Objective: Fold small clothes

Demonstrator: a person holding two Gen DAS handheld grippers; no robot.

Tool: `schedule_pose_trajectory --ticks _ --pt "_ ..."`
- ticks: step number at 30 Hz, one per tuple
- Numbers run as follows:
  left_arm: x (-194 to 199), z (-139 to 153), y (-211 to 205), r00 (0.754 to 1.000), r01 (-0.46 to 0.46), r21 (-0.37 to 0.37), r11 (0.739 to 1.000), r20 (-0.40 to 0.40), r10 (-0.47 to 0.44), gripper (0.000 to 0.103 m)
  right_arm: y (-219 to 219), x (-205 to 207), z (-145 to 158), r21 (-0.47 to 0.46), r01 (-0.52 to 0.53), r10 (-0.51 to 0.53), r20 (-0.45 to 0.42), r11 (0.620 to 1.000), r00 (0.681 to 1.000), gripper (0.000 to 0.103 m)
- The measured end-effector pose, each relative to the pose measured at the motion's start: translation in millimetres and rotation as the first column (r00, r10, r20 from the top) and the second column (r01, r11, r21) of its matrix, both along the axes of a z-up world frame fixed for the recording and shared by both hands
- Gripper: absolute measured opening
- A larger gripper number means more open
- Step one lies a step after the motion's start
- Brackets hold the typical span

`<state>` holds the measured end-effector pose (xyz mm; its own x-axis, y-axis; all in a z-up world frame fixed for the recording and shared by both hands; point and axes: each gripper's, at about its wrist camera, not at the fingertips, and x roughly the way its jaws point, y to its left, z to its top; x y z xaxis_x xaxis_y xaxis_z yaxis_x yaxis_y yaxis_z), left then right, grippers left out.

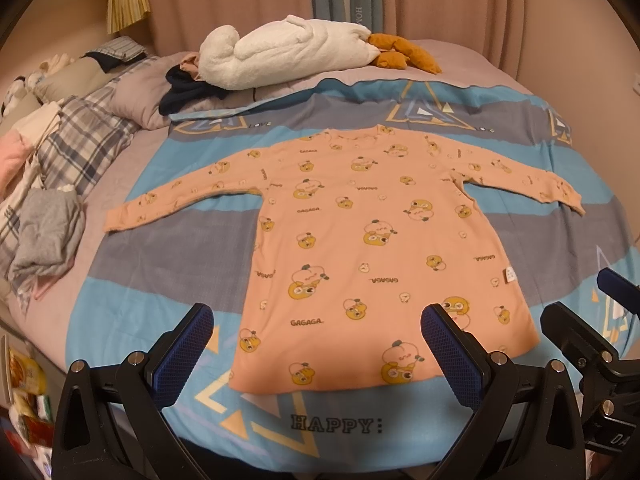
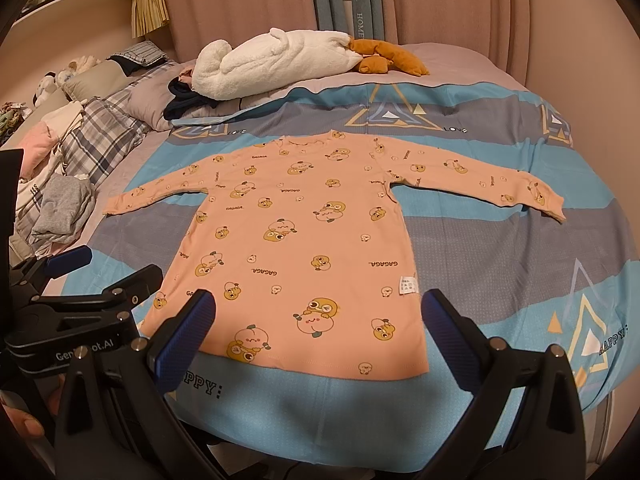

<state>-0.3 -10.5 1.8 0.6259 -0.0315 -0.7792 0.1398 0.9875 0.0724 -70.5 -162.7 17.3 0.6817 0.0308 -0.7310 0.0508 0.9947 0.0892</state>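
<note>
Covering most of both views, one bed (image 1: 120, 312) carries a blue and grey quilt (image 1: 540, 240) printed with triangles and the words "HAPPY:" and "LOVE"; its near edge is cut off by the frame; behind it, pink curtains (image 1: 480, 8) flank a blue strip lettered "HOME", with another word above that is hard to read; one white plush toy (image 1: 280, 56) with orange feet lies at the far side, partly covering dark clothes; one peach long-sleeved shirt (image 1: 360, 232) lies flat in the quilt's middle, both sleeves spread, neckline away from the cameras, patterned with cartoon figures and "GAGAGA", a small white tag near its hem too small to read; plaid bedding and a crumpled grey garment (image 1: 48, 232) sit at the left edge; the left gripper (image 1: 318, 356) hovers over the hem, wide apart, holding nothing; the right gripper (image 2: 320, 344) likewise gapes empty above the hem; in the right wrist view the left tool's body bears partly hidden lettering, and a hand (image 2: 24, 420) shows only partly at the frame corner.
</note>
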Motion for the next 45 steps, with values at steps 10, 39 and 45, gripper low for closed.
schedule_pose_trajectory --ticks 10,39,45 --pt "0.3 0.1 -0.4 1.000 0.000 -0.001 1.000 0.000 0.000 0.102 -0.6 0.1 0.0 0.000 0.000 0.000 -0.001 1.000 1.000 0.103" --pt "94.3 -75.9 3.5 0.973 0.032 -0.422 0.906 -0.194 -0.124 0.102 -274.4 21.4 -90.5 0.684 0.440 -0.564 -0.051 0.581 0.824 0.098" --pt "134.1 -81.7 -1.8 0.975 -0.003 -0.441 0.897 -0.202 -0.096 0.102 -333.7 60.1 -107.3 0.681 0.512 -0.651 -0.068 0.524 0.756 0.085"
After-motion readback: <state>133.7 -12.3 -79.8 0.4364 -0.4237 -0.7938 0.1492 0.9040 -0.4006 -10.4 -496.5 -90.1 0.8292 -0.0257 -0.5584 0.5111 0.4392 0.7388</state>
